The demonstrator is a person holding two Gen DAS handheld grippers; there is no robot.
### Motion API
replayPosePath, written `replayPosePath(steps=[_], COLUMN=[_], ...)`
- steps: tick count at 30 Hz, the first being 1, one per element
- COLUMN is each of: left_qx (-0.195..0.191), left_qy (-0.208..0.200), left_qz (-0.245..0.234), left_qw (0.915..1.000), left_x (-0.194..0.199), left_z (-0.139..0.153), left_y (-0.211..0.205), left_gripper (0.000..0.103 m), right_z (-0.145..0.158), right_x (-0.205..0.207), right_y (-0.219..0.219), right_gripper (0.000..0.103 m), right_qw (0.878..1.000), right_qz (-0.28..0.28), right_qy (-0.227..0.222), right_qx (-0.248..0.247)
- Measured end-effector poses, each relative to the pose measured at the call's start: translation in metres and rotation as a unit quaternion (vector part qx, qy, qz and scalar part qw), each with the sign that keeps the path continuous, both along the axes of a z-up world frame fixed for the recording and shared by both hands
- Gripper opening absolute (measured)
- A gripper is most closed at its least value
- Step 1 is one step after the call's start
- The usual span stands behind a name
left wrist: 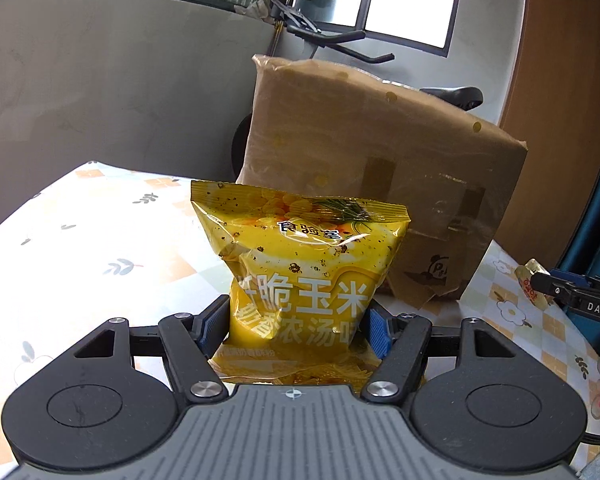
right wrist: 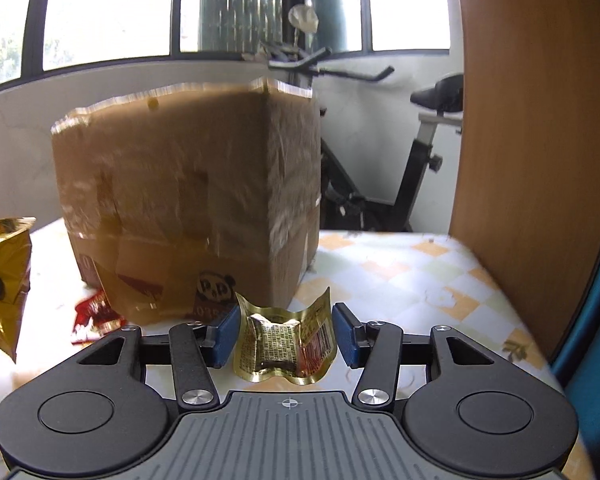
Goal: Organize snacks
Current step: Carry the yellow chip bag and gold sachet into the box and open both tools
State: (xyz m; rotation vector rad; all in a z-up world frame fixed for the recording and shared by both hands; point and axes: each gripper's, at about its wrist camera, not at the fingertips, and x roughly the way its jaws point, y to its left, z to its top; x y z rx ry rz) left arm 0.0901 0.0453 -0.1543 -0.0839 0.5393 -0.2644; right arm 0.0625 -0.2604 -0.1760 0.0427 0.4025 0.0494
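My left gripper [left wrist: 296,326] is shut on a yellow corn-snack bag [left wrist: 300,256] and holds it upright above the table. The same bag shows at the left edge of the right wrist view [right wrist: 4,276]. My right gripper [right wrist: 285,334] is shut on a small gold-wrapped snack [right wrist: 286,342], held above the table in front of the cardboard box [right wrist: 188,200]. In the left wrist view the right gripper [left wrist: 572,300] shows at the right edge with the gold snack [left wrist: 534,286] at its tip. The box [left wrist: 380,184] stands just behind the yellow bag.
A red snack wrapper [right wrist: 94,312] lies at the foot of the box. The table has a floral checked cloth [left wrist: 80,248]. An exercise bike [right wrist: 412,160] stands behind the table. A wooden panel [right wrist: 532,120] rises at the right.
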Motion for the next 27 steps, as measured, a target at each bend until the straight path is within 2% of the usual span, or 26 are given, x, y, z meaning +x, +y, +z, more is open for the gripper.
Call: replayPosePath(steps=[7,14,20,22,25,27], left_qx=[-0.01,-0.002,-0.028,-0.027,-0.041,-0.035], left_qy=[-0.061,-0.121,-0.145,-0.158,-0.156,-0.158], left_qz=[-0.015,-0.047,-0.06,-0.058,-0.048,-0.043], left_qw=[0.9979,0.9915,0.9872,0.9853,0.9857,0.9859], left_x=[-0.008,0.01,0.06,0.08,0.112,0.127], left_z=[0.048,0.109,0.151,0.157,0.158,0.153], left_y=[0.004,-0.005,-0.027,-0.038,-0.055,-0.064], left_gripper=[0.071,0.071,0.071,0.071,0.071,0.071], right_z=[0.065,0.113,0.134,0.135,0.135,0.132], right_x=[-0.012,0.019,0.063,0.083,0.108,0.125], right_y=[-0.003,-0.002,0.01,0.015,0.018,0.019], right_gripper=[0.047,0.047,0.047,0.047,0.047,0.047], right_qw=[0.997,0.992,0.99,0.99,0.991,0.992], right_qz=[0.021,0.046,0.063,0.065,0.063,0.059], right_qy=[-0.074,-0.11,-0.121,-0.118,-0.111,-0.101], right_qx=[0.01,0.032,0.028,0.03,0.047,0.056])
